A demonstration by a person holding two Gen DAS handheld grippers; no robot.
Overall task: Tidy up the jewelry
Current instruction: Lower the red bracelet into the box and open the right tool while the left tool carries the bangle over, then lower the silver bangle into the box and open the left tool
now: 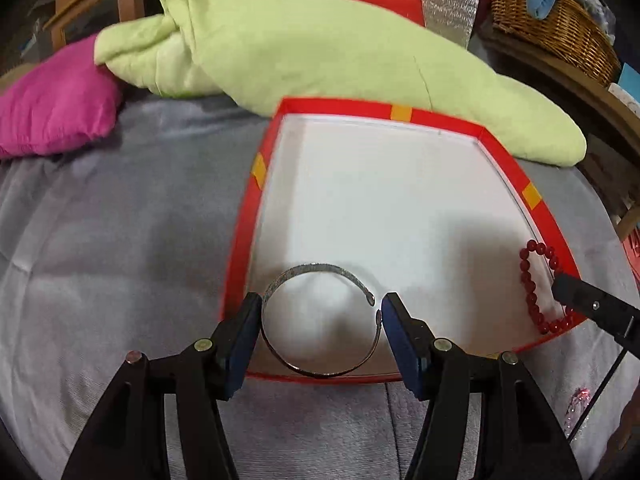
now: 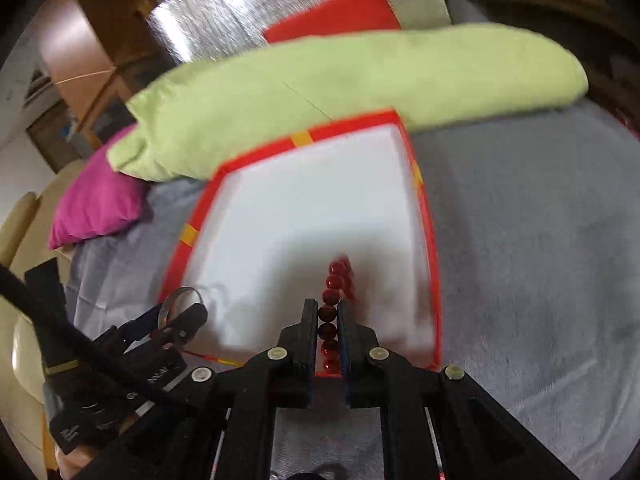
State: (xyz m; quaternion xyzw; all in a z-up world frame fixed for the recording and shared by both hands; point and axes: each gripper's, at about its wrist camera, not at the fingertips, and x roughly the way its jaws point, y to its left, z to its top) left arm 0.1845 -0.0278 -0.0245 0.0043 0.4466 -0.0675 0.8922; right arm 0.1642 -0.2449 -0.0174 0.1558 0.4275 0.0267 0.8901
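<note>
A red-rimmed tray (image 1: 240, 248) with a white floor lies on a grey blanket. My left gripper (image 1: 318, 304) is shut on a silver open bangle (image 1: 316, 272), its pads pressing both sides, at the tray's near left edge. My right gripper (image 2: 327, 308) is shut on a red bead bracelet (image 2: 334, 284) at the tray's near right edge (image 2: 434, 280). The beads (image 1: 532, 292) and the right gripper's finger (image 1: 576, 292) also show in the left wrist view. The left gripper with the bangle (image 2: 176, 300) shows at the left of the right wrist view.
A light green pillow (image 1: 320, 48) lies along the tray's far side, a magenta cushion (image 1: 56, 104) to its left. A wicker basket (image 1: 560, 24) stands at the far right. A small pink sparkly item (image 1: 578, 400) lies on the blanket (image 1: 120, 240) near right.
</note>
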